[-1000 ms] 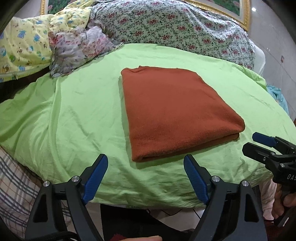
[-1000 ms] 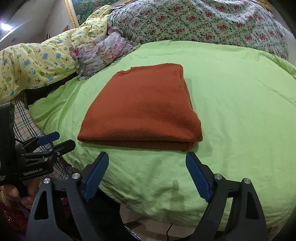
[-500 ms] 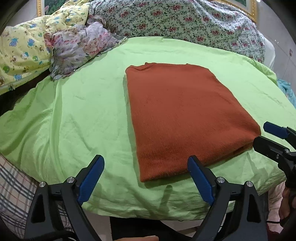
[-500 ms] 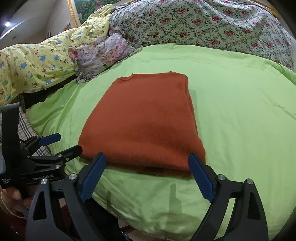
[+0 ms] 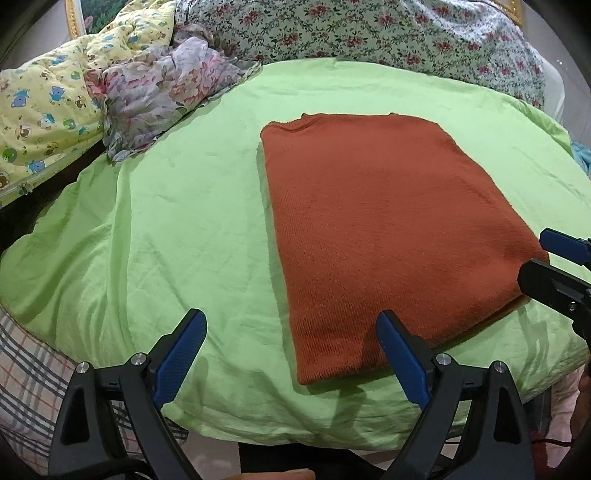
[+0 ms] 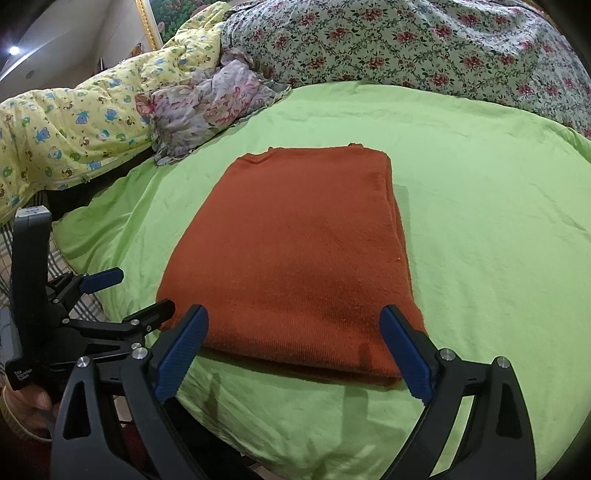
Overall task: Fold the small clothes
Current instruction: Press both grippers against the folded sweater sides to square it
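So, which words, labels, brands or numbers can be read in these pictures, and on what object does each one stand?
White label on the body of the left gripper: a few printed lines, too small and tilted to read.
Orange sweater, green sheet, yellow quilt: no text visible.

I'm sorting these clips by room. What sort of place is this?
Most likely a bedroom. The rust-orange garment lies folded on a green sheet spread over a bed, with a floral quilt and a yellow cartoon-print quilt bunched behind. A gilt picture frame hangs on the wall.
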`<state>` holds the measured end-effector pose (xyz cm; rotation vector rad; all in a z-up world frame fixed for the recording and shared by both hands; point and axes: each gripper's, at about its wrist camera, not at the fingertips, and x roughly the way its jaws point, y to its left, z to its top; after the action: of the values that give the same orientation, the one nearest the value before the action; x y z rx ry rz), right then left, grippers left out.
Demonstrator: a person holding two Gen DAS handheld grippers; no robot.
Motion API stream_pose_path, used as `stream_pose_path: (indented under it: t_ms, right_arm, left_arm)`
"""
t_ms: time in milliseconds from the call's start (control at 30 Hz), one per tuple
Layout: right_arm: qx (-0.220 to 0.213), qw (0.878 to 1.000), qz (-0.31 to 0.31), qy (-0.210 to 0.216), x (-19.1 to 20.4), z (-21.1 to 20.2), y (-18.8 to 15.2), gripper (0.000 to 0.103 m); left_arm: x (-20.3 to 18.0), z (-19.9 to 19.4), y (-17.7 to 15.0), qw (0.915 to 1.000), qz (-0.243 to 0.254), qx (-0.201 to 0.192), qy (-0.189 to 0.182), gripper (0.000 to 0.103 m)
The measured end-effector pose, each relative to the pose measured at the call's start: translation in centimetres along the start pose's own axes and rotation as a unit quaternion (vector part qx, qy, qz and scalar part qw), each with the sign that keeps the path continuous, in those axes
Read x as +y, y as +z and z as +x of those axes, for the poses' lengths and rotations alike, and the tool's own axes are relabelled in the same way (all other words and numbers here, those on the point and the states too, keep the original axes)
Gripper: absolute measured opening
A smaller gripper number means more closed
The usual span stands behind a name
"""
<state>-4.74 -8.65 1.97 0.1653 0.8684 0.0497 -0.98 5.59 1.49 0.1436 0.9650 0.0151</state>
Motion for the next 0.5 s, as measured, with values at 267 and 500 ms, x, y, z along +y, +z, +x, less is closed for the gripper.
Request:
stream_pose_path:
  t_ms: [267, 500]
  right_arm:
    - [0.008, 1.000, 0.003, 0.004, -0.1, 0.8, 0.5, 0.094]
    - [0.013, 1.000, 0.004, 0.009, -0.1, 1.2, 0.7, 0.094]
  left_arm:
    - [0.1, 0.4, 0.4, 1.0000, -0.002, 0.003, 0.001, 0.095]
    - [0.1, 0.5, 0.6, 1.0000, -0.005, 0.003, 0.002, 0.095]
